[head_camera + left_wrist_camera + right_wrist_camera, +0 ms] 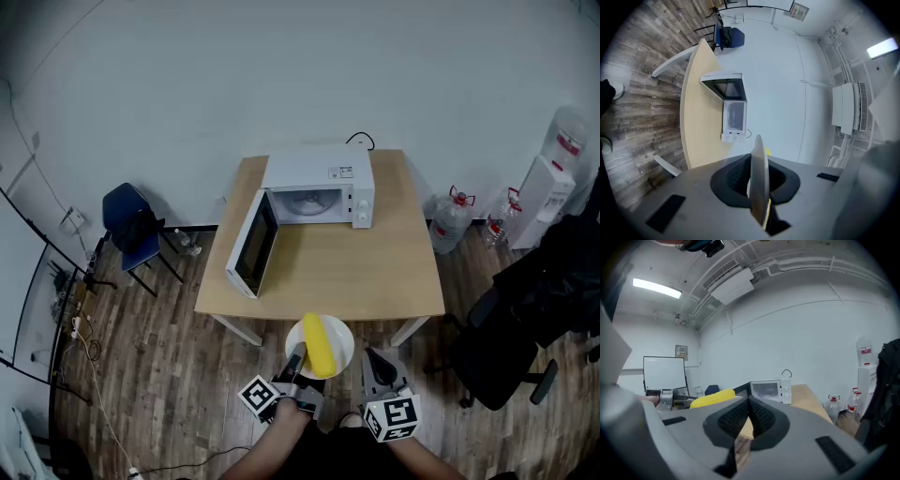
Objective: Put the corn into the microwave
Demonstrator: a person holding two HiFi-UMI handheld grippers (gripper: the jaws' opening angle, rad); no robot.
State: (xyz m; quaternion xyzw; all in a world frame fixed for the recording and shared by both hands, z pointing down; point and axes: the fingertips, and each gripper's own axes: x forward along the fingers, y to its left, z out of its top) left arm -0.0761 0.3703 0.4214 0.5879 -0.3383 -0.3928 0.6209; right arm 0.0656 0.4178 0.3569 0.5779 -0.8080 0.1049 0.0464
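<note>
A yellow corn cob (319, 344) lies on a white plate (343, 336) held in the air before the table's near edge. My left gripper (298, 357) is shut on the plate's rim; in the left gripper view the plate (760, 178) stands edge-on between the jaws. My right gripper (375, 362) hangs just right of the plate, shut with nothing in it (749, 402). From the right gripper view the corn (712, 398) shows to the left. The white microwave (321, 191) stands at the table's far side, its door (251, 246) swung wide open to the left.
The wooden table (375, 277) carries only the microwave. A blue chair (131, 225) stands to the left, water bottles (452, 223) and a dispenser (544, 192) to the right, a black office chair (506, 352) near right.
</note>
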